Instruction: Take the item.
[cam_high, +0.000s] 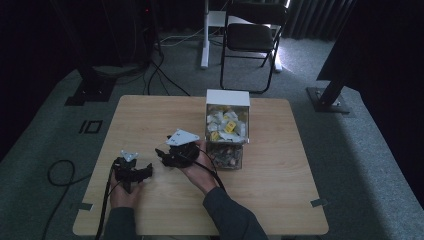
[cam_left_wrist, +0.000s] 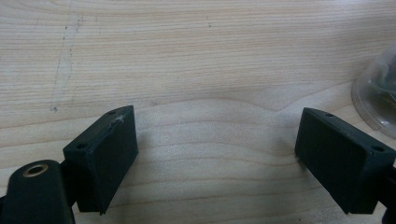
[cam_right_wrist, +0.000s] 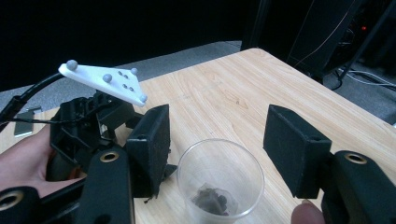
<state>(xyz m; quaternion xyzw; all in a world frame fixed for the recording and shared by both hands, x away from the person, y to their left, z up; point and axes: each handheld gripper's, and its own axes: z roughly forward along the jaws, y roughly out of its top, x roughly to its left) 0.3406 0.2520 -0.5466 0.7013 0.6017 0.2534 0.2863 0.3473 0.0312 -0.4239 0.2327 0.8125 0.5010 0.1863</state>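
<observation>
A small clear plastic cup (cam_right_wrist: 220, 179) with a dark crumbly clump at its bottom stands upright on the pale wooden table (cam_high: 280, 190), between the spread jaws of the right gripper (cam_right_wrist: 217, 140), which is released and touches nothing. In the high view that right gripper (cam_high: 175, 152) sits near the table's middle, with the two-part box (cam_high: 227, 130) at its 3 o'clock: white-walled above with white and yellow packets, clear below with brownish bits. The left gripper (cam_high: 131, 170) lies at about 8 o'clock from the right one, well apart; in its own view the left gripper (cam_left_wrist: 215, 140) is also released over bare wood, the cup's rim (cam_left_wrist: 378, 93) at 2 o'clock.

The cup looks light, thin-walled and smooth, so likely to flex, slip or tip under a hard squeeze. The best hold, I judge, is across the wall just below the rim, jaws square on opposite sides, closed gently, so the contents stay level
</observation>
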